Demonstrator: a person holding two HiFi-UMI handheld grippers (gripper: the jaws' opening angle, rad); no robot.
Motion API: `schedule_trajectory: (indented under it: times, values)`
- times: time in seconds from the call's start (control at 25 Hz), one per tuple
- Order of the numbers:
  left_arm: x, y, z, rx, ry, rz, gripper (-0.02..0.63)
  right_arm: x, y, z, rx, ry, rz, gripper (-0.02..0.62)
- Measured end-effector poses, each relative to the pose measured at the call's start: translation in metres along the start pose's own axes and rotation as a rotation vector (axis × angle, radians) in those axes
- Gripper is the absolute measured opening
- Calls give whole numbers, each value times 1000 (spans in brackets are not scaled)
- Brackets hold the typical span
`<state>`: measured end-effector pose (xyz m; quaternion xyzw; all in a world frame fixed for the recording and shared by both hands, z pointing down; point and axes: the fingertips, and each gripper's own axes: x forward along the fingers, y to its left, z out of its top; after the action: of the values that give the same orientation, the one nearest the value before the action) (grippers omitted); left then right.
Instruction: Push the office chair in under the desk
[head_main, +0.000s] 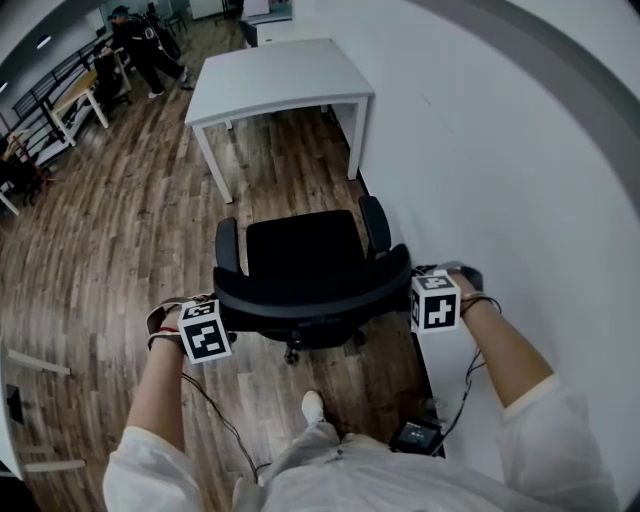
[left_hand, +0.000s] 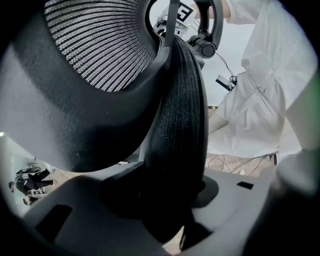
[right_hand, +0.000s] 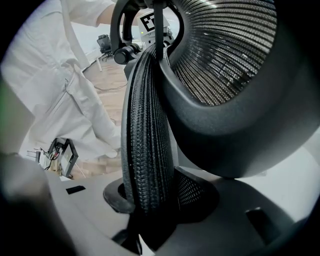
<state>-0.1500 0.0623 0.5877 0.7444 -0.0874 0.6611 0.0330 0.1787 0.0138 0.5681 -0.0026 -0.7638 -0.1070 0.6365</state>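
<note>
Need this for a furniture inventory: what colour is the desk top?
White. The desk shows best in the head view.

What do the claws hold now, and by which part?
Left claw and right claw both grip the office chair by the top edge of its backrest, one each side.

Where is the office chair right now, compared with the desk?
In the head view the office chair stands at the picture's middle on the wooden floor, short of the white desk above it and near the wall on the right.
</note>
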Motion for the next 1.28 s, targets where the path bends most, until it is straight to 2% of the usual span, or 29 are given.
schedule_trajectory:
  times: [0.52,0.8,1.12,1.28]
  values:
    - [3,53,-14,20,7,-30,182,14,-48,12,23,-3,3,163]
    - [4,85,-21,20,3,-5,178,19,-79,20,22,-5,-14,160]
    - [2,115,-20,16,-9,-19,179,21,-113,21,6,-6,2,160]
    - [6,135,-17,7,-21,11,174,27,-133,18,-2,-8,-2,160]
